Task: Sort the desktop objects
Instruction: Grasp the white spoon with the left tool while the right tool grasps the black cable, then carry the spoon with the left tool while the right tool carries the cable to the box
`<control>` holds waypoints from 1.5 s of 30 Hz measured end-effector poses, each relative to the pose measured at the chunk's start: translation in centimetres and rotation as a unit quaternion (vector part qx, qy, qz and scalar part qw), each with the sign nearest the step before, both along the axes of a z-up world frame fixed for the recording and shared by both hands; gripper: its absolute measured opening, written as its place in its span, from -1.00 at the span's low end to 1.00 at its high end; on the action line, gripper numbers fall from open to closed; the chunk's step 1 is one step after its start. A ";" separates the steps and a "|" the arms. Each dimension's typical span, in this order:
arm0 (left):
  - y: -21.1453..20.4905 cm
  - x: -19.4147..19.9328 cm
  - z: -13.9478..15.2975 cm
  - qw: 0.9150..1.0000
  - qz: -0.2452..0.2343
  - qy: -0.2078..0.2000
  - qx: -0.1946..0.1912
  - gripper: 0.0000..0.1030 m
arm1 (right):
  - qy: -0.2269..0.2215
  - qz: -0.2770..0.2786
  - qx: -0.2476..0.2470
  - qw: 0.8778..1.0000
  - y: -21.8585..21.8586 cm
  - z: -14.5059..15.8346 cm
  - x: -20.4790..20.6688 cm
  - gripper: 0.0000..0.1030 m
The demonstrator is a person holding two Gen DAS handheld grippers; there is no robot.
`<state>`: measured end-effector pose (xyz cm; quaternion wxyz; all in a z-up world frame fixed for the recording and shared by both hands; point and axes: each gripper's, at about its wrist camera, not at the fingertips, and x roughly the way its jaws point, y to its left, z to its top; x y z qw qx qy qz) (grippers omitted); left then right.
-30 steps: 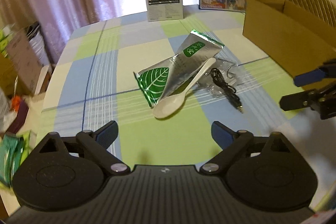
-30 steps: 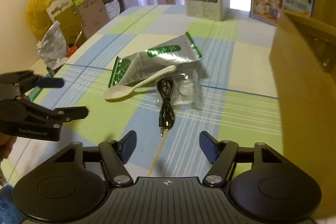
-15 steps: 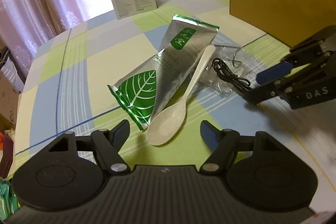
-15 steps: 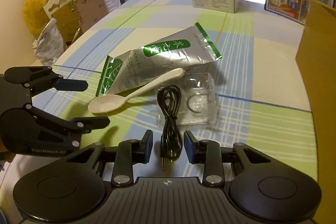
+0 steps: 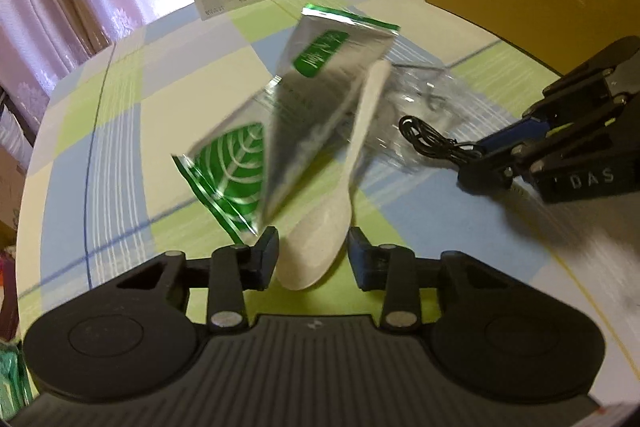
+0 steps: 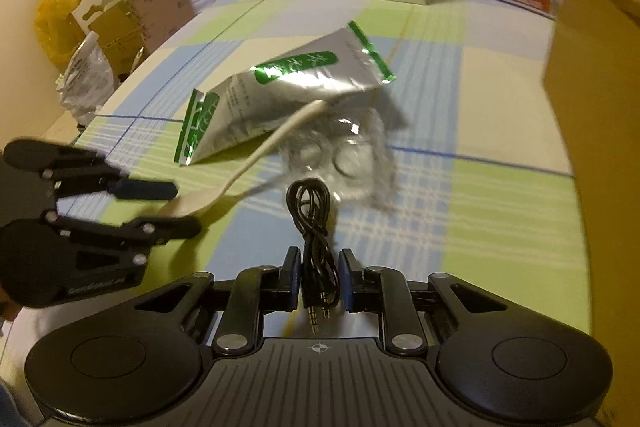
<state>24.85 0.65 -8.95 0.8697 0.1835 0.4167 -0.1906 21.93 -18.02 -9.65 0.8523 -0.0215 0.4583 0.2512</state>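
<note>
Now; left tool [image 5: 313, 255] closing on spoon [image 5: 320, 247]; right tool [image 6: 319, 279] clamps cable [image 6: 316, 227]

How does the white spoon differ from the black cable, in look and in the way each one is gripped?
The spoon is white, rigid and one long piece; the cable is black, thin and bundled in loops. The left gripper is closing on the spoon's bowl, its handle resting against the silver pouch; the right gripper is shut on the cable near its plugs. Both are held at one end, above the checked tablecloth.
</note>
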 end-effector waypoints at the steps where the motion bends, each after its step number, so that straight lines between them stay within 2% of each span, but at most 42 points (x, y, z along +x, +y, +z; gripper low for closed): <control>1: -0.1 -0.6 0.1 1.000 0.002 0.007 -0.005 -0.45 | -0.001 -0.005 -0.002 1.000 -0.6 0.3 -0.6 -0.77; 9: -1.4 -5.7 0.9 0.998 0.001 0.047 -0.043 -0.49 | 0.011 -0.034 -0.008 0.999 -3.5 0.8 -3.3 -0.75; 10: -1.6 -6.1 1.0 0.998 0.002 0.047 -0.044 -0.37 | 0.009 -0.034 -0.006 0.999 -3.5 0.9 -3.3 -0.73; 13: -1.4 -6.6 1.0 0.997 0.018 0.044 -0.059 -0.01 | 0.005 -0.027 -0.006 1.000 -3.2 0.8 -3.2 -0.47; 15: -1.4 -6.4 0.9 0.996 0.035 0.044 -0.073 0.03 | 0.005 -0.024 -0.007 1.000 -3.0 0.6 -3.2 -0.30; 18: -1.6 -5.7 0.7 0.995 0.049 0.047 -0.077 0.03 | 0.004 -0.023 -0.009 1.000 -3.0 0.2 -3.0 -0.28; 21: -1.9 -4.9 0.3 0.994 0.061 0.051 -0.079 -0.05 | 0.005 -0.022 -0.005 1.000 -3.0 0.0 -2.8 -0.28; 23: -2.1 -4.7 0.2 0.994 0.070 0.042 -0.075 -0.17 | 0.006 -0.017 -0.005 1.000 -2.9 0.0 -2.7 -0.28; 25: -2.0 -4.6 0.2 0.993 0.081 0.036 -0.079 -0.46 | 0.001 -0.002 -0.012 1.000 -2.5 -0.1 -2.7 -0.28; 28: -1.7 -4.9 0.2 0.991 0.100 0.029 -0.083 -0.46 | -0.011 0.019 -0.026 0.999 -1.7 -0.2 -2.8 -0.28; 31: -2.1 -5.7 0.4 0.992 0.095 0.019 -0.080 -0.47 | -0.024 0.030 -0.047 0.998 -1.0 -0.4 -3.0 -0.30; 32: -2.3 -5.9 0.5 0.992 0.093 0.014 -0.079 -0.47 | -0.027 0.032 -0.054 0.998 -0.8 -0.5 -3.1 -0.41; 33: -2.6 -6.0 0.6 0.993 0.090 0.010 -0.078 -0.47 | -0.031 0.033 -0.062 0.997 -0.7 -0.5 -3.1 -0.75; 34: -2.7 -6.1 0.7 0.993 0.085 0.007 -0.079 -0.47 | -0.032 0.033 -0.065 0.997 -0.7 -0.5 -3.2 -0.79; 37: -3.0 -6.1 0.6 0.994 0.081 0.005 -0.078 -0.47 | -0.018 0.017 -0.045 0.999 -1.2 -0.5 -3.0 -0.81; 45: -2.8 -6.7 1.3 0.992 0.087 -0.010 -0.092 -0.47 | -0.030 -0.026 -0.006 0.999 -2.6 1.0 -2.9 -0.81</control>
